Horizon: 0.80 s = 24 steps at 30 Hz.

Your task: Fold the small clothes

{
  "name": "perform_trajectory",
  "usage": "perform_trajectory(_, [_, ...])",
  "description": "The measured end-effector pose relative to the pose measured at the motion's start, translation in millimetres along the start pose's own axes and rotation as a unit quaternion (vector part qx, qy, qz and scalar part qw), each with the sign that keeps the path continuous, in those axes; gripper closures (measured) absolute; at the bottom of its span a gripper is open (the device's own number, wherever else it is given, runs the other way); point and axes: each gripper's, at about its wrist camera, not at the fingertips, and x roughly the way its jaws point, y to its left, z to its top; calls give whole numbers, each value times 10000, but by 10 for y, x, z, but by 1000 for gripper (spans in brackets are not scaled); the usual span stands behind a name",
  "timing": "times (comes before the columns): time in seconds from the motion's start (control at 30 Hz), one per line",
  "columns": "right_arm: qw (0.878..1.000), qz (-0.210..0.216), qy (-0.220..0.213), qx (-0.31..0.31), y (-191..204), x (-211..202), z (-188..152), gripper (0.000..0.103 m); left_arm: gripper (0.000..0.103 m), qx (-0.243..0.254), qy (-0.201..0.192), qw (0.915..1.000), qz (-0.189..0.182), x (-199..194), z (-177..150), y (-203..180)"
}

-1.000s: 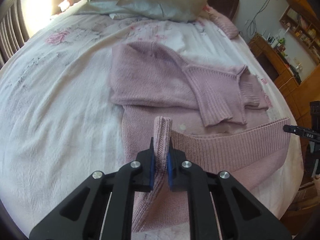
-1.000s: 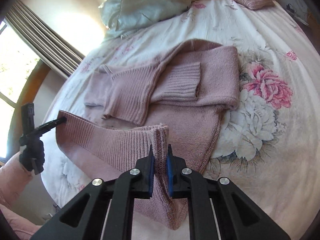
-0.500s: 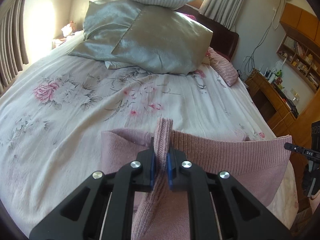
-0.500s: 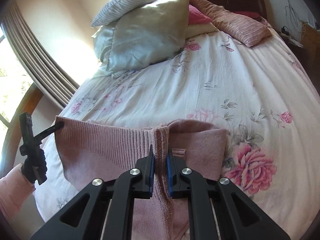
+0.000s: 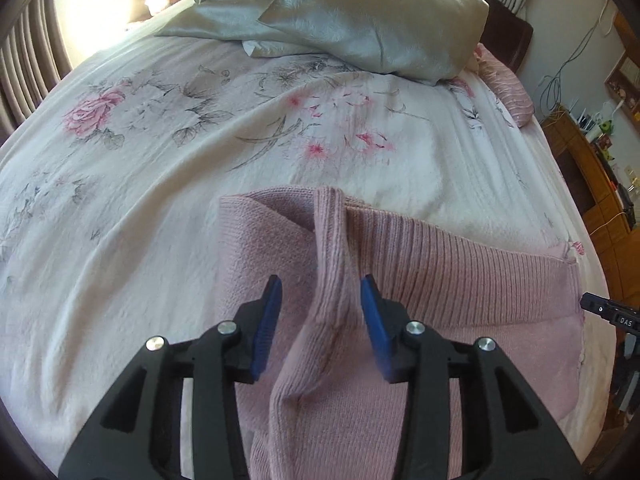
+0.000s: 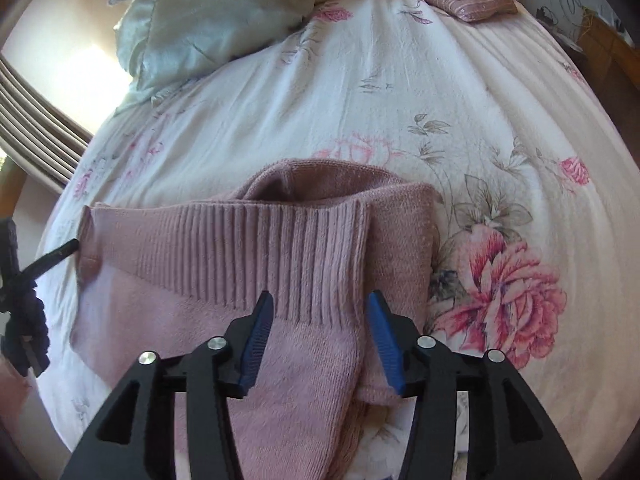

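The pink knitted sweater [image 5: 420, 280] lay folded on the bed [image 5: 160, 200]. Both the left claw [image 5: 320, 312] and the right claw [image 6: 318, 332] stood wide open and held nothing. The knit looked soft, light and floppy; its ribbed hem [image 6: 260, 248] seemed the best place to grip

Home bedroom: floral bedspread [image 5: 168, 184], satin pillows [image 5: 360, 12], curtains [image 6: 36, 104], wooden shelving [image 5: 592, 176].

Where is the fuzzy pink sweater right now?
The pink knitted sweater lies folded on the floral bedspread, low in both wrist views, below the silvery pillows.
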Motion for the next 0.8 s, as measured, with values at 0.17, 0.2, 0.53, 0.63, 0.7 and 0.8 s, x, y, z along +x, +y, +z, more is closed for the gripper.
perform_trajectory(0.17, [9970,684,138,325,-92,-289,-606,48,57,96,413,9991,-62,-260,-596,127])
perform_trajectory(0.2, [9961,775,197,369,-99,-306,-738,48,57,71,491,9987,-79,-279,-723,144])
perform_trajectory(0.53, [9925,822,618,663,-106,-135,-1298,88,80,-279,761,9967,73,-149,-1163,169])
perform_trajectory(0.63, [9923,809,545,758,-145,-232,-1265,94,83,-215,782,9966,143,-166,-1136,168])
perform_trajectory(0.7, [9928,746,604,719,-169,-213,-1283,94,83,-102,815,9964,215,-160,-1138,150])
perform_trajectory(0.8, [9929,616,716,725,-182,-153,-1352,95,83,-100,849,9960,253,-135,-1158,161])
